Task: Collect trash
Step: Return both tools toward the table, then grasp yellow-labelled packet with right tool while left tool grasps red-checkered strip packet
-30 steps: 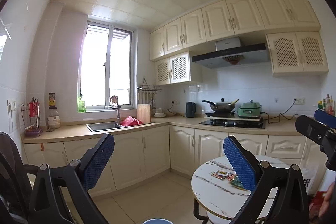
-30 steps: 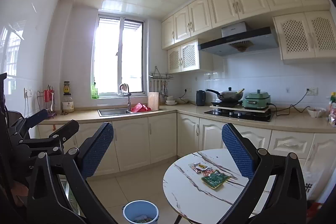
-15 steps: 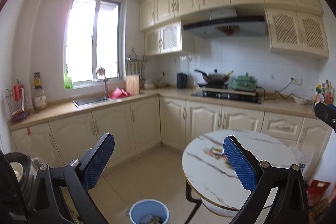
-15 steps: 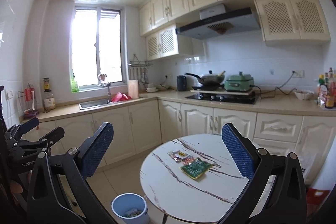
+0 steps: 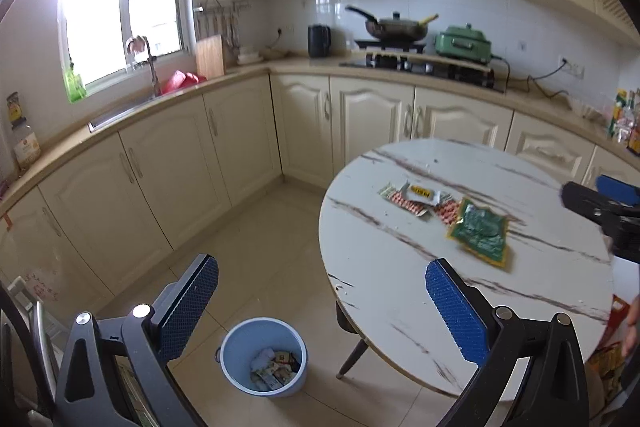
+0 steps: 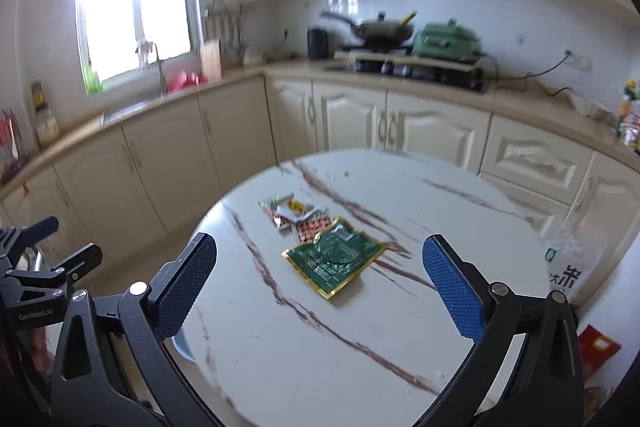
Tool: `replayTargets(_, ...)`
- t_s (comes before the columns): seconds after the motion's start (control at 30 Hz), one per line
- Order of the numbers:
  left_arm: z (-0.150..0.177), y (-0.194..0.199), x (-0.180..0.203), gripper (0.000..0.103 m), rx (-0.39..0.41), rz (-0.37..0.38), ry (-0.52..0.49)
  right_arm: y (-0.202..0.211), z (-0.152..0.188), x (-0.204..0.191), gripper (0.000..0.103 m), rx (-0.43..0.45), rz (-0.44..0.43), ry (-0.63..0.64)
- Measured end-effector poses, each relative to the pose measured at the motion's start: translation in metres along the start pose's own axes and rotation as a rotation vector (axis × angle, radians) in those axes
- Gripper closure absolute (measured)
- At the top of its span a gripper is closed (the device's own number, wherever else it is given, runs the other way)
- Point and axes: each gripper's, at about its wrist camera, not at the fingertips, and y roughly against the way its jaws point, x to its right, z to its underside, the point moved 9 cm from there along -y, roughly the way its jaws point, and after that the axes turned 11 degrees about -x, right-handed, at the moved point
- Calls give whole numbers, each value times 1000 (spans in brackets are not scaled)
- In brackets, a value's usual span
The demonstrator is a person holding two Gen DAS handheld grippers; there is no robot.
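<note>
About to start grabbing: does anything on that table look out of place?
Yes: empty wrappers litter the round table, a green packet and red-dotted ones beside it. The blue bin already holds trash.

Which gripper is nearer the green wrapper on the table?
Right. The right gripper hangs open just in front of the green wrapper; the left gripper, also open, sits back beside the table, above the bin.

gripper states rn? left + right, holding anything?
Left gripper: open, empty, above the floor near the blue bin.
Right gripper: open, empty, over the green wrapper on the table.
</note>
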Motion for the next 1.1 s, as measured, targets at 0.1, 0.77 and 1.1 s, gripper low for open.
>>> replayTargets(0.1,-24,-35,-16,1,-50,-7,-7,-57,-13,-15,0,-84,-33,49)
replayTargets(0.77,-97,-192,-68,1,-161,1,-9,-262,-46,-28,43,-357,-166,155)
replayTargets(1.1,-89,-201,-66,1,-193,46,19,-250,-41,-59,88,-380,-297,188)
